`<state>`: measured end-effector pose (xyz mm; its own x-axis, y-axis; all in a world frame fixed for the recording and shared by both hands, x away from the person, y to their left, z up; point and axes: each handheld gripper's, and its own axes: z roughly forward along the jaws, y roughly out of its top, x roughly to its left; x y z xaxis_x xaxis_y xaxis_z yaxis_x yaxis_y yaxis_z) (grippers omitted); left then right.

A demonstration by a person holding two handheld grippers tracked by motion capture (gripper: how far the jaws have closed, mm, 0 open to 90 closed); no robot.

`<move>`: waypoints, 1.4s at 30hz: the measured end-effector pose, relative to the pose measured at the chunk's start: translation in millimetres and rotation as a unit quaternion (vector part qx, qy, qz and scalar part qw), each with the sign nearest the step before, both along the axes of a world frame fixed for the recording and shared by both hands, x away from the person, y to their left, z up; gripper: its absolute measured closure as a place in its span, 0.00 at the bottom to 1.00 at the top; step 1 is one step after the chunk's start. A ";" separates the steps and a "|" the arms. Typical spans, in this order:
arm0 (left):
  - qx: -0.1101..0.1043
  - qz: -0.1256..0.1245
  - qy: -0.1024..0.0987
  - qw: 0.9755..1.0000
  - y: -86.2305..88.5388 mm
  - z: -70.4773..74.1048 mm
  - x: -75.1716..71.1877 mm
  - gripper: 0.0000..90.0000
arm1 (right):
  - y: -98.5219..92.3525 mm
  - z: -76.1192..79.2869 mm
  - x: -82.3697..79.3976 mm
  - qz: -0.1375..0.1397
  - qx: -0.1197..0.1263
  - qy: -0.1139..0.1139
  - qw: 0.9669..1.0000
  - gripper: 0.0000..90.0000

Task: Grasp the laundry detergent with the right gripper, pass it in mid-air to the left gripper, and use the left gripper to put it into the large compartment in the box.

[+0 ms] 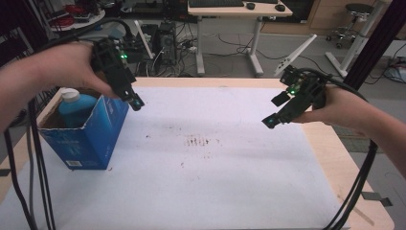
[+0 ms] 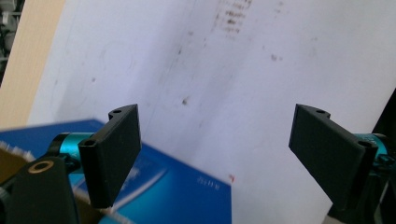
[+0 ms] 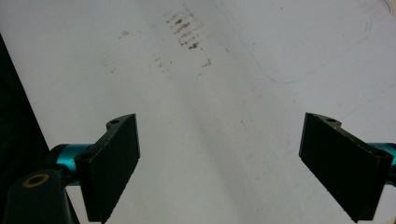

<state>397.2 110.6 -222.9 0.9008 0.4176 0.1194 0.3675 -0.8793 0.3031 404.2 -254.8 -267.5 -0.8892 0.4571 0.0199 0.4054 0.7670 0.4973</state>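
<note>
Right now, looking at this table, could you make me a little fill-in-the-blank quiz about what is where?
1. The bottle with the white cap stands inside the open blue ____.
2. The left tool hangs above the box's right edge with its jaws ____ and nothing between them.
3. The right tool is held over the table's ____ side, jaws apart.
4. The dark smudges sit near the ____ of the white sheet.

Missing words: box; open; right; middle
</note>
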 end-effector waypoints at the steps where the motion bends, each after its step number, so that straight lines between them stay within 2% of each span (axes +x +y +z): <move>1: -0.003 -0.002 -0.001 1.000 -4.4 -2.9 1.1 0.19 | 1.9 0.5 -0.2 0.004 0.000 0.000 1.000 0.13; 6: 0.001 -0.011 0.003 1.000 -19.7 -14.3 4.3 0.19 | 6.7 2.9 -0.3 0.012 -0.003 0.001 1.000 0.13; 10: 0.006 -0.015 0.006 1.000 -24.7 -19.8 5.4 0.19 | 7.9 2.8 -0.2 0.019 -0.003 0.002 1.000 0.13; 25: 0.008 -0.003 0.004 1.000 -19.1 -19.6 4.4 0.19 | 9.1 1.1 2.1 0.024 -0.001 0.005 1.000 0.13; 34: 0.008 0.001 0.010 1.000 -16.4 -24.1 3.6 0.19 | 12.6 -2.5 6.1 0.033 -0.004 0.011 0.999 0.13; 42: 0.007 0.002 0.011 1.000 -15.7 -24.2 3.6 0.19 | 11.6 -2.1 5.6 0.029 -0.004 0.010 1.000 0.13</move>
